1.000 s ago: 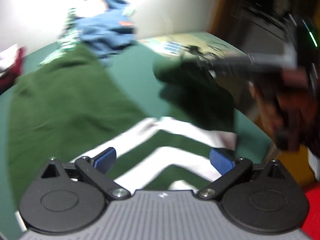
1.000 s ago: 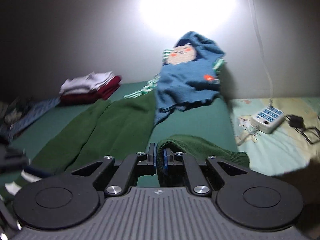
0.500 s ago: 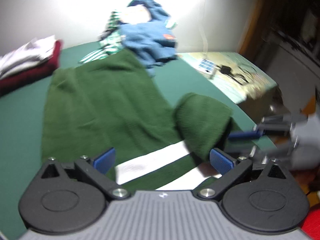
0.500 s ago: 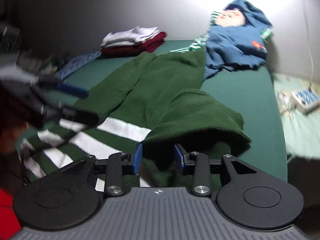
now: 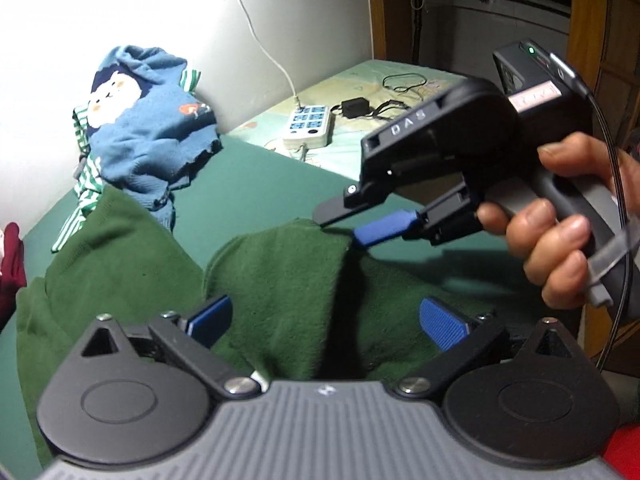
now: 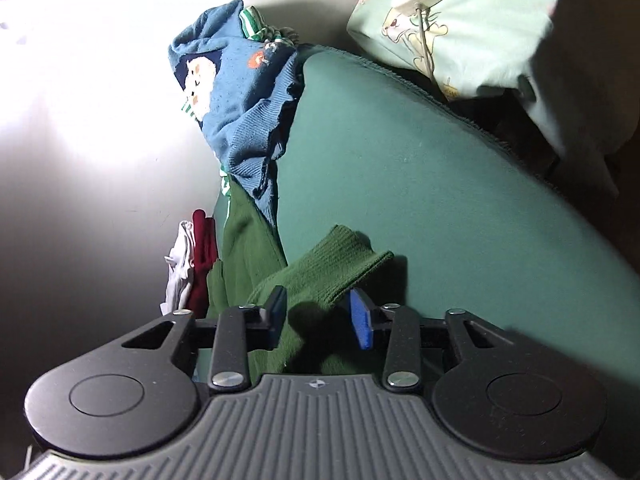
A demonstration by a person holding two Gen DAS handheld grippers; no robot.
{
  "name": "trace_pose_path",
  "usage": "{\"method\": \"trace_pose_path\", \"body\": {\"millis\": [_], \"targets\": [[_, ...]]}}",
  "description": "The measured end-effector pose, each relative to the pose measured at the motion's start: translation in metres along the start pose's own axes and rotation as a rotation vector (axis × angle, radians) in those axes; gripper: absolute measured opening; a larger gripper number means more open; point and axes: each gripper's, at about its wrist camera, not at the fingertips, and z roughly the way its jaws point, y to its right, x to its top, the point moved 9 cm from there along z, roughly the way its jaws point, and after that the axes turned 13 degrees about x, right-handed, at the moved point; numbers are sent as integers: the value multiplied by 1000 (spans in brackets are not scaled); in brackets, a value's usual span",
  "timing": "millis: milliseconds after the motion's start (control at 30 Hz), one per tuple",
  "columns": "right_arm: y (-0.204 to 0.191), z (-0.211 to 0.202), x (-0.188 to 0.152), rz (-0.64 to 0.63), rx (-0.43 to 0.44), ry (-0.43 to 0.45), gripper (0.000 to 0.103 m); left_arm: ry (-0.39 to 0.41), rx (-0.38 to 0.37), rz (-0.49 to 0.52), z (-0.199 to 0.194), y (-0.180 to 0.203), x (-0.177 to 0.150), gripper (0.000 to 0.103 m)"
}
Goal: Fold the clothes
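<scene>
Green sweater (image 5: 280,280) lies beneath both tools: left gripper (image 5: 326,322) spread wide above it, right gripper (image 6: 320,316) released, sleeve cuff (image 6: 340,264) between its pads.

Left gripper (image 5: 326,322): black linkage arms, silver screws, ribbed grey housing, blue ribbed pads.
Right gripper (image 6: 320,316): same black-and-grey build, blue pads (image 6: 361,324), small emblem on the housing.
Right gripper body, above the left gripper: white "DAS" lettering, green indicator light, pinkish label, thin black cable (image 5: 618,184), grey handle.
Hand (image 5: 576,224): bare; red clothing at the frame's lower right corner.
</scene>
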Motion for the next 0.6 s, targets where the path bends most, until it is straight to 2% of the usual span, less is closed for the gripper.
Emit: {"method": "trace_pose_path", "body": {"millis": [67, 167, 367, 533, 567, 600], "targets": [[-5, 2, 4, -28, 0, 10, 13, -7, 27, -4, 3, -7, -3, 100], [-27, 0, 8, -156, 10, 15, 9, 2, 72, -3, 5, -17, -3, 100], [-76, 15, -11, -407, 41, -87, 8, 12, 139, 58, 16, -16, -3, 100], [-97, 27, -35, -557, 49, -163, 7, 27, 251, 64, 26, -29, -3, 99], [-101, 30, -40, -586, 51, -178, 7, 26, 266, 62, 28, -33, -3, 94], [-103, 31, -41, -592, 54, -178, 7, 17, 272, 57, 31, -37, -5, 77]]}}
